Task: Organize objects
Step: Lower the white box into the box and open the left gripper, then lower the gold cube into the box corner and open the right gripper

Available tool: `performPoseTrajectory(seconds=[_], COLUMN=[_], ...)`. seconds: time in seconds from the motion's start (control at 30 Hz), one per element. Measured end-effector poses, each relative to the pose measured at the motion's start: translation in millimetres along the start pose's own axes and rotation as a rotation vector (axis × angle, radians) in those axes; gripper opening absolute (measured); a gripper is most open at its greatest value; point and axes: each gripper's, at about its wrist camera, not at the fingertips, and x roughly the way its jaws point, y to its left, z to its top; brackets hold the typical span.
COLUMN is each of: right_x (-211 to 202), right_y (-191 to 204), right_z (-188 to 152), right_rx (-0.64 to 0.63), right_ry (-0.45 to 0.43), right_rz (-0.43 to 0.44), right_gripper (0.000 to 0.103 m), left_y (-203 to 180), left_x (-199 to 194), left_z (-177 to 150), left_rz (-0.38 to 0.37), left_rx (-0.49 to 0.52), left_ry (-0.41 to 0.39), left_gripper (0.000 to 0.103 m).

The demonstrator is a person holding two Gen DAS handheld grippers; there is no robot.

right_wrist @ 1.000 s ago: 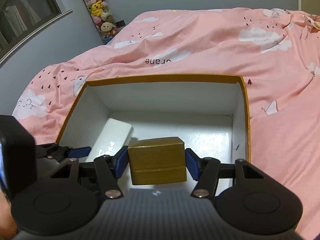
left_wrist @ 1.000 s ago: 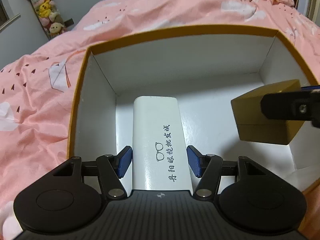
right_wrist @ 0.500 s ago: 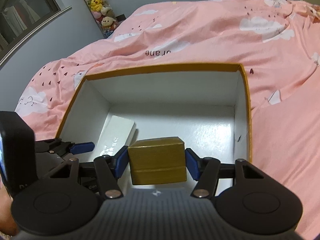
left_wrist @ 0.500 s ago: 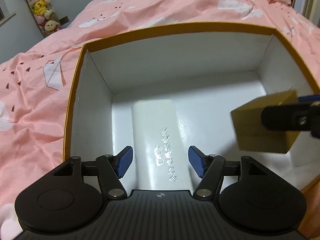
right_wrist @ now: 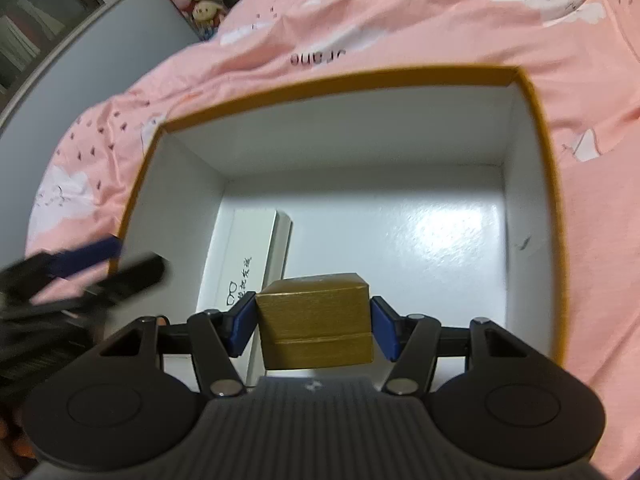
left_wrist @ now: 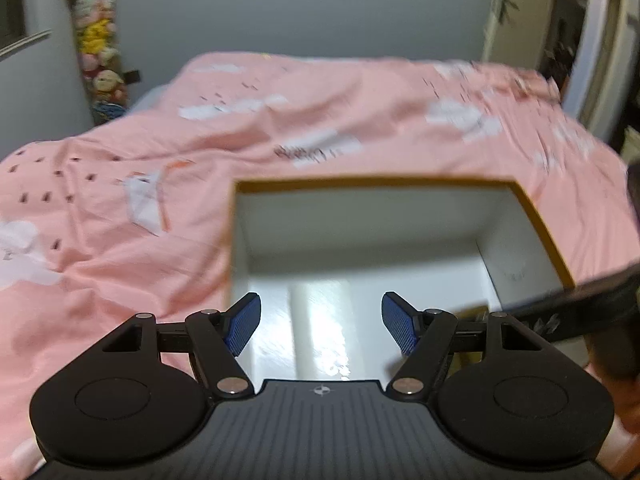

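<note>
My right gripper [right_wrist: 314, 322] jaws clamp the gold box [right_wrist: 314, 320] over the carton [right_wrist: 536, 128]; left gripper [left_wrist: 320, 322] jaws gape, empty.

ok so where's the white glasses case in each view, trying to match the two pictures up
Left wrist: the white glasses case lies low at centre, on the box floor between the open left gripper fingers, glare-blurred.
Right wrist: it is left of centre, along the box's left wall, beside the gold box held in the right gripper.
Shared landmark: the storage box's orange rim.
</note>
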Motion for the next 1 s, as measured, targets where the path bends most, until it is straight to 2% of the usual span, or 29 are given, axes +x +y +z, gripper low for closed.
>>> performPoseTrajectory(seconds=[0.17, 0.3, 0.77, 0.87, 1.0], right_x=[22.0, 35.5, 52.5, 44.1, 31.9], right_y=[16.2, 29.9, 43.8, 37.7, 30.8], right_z=[0.6, 1.2, 2.3, 7.7, 30.3], right_rx=[-0.031, -0.072, -0.025, 0.01, 0.096], right_ry=[0.03, 0.041, 0.129, 0.088, -0.031], right_rz=[-0.062, -0.094, 0.046, 0.049, 0.075], right_gripper=[0.062, 0.062, 0.061, 0.061, 0.061], left_y=[31.6, 52.5, 65.7, 66.2, 65.3], left_x=[-6.4, -3.6, 9.6, 10.4, 16.2], left_z=[-0.3, -2.6, -8.5, -8.4, -7.0], left_rz=[0.045, 0.037, 0.049, 0.052, 0.057], left_rx=[-0.149, -0.234, -0.267, -0.267, -0.262], left_ry=[-0.062, -0.065, -0.032, -0.036, -0.022], left_gripper=[0.077, 0.073, 0.071, 0.07, 0.071])
